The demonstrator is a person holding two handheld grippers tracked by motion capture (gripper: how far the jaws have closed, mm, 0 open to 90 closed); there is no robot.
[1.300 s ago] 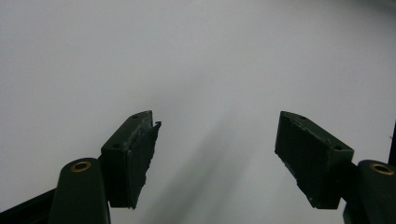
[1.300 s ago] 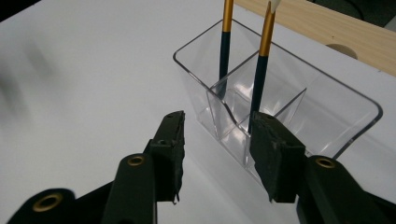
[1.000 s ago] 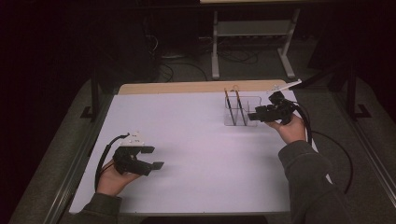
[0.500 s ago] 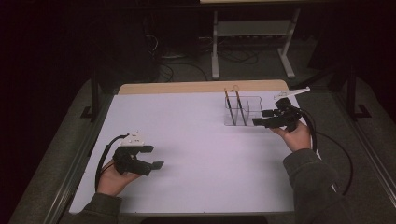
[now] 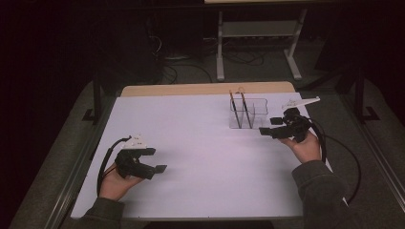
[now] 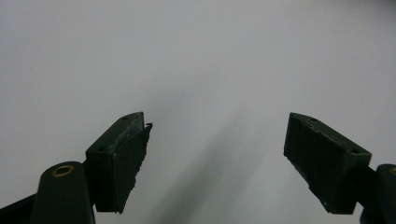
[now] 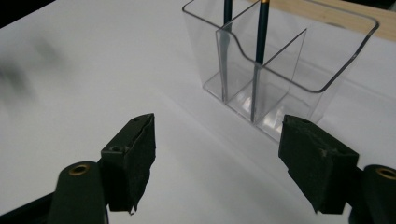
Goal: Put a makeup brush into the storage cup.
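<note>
Two pencils (image 5: 236, 109) upright in clear holder (image 5: 248, 114), far right on table (image 5: 200, 143), seen from high view. My right gripper (image 5: 265, 130) just right of holder, apart; left gripper (image 5: 155, 160) near left. Left gripper view: jaws wide, just been opening, nothing between. Right gripper view: jaws just been opening, empty; holder (image 7: 280, 60) ahead, pencils (image 7: 260, 46) in separate compartments.

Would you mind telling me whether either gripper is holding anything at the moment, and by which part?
Nothing is held. The left gripper and right gripper both stand open and bare; the pencils stand in the clear holder.
</note>
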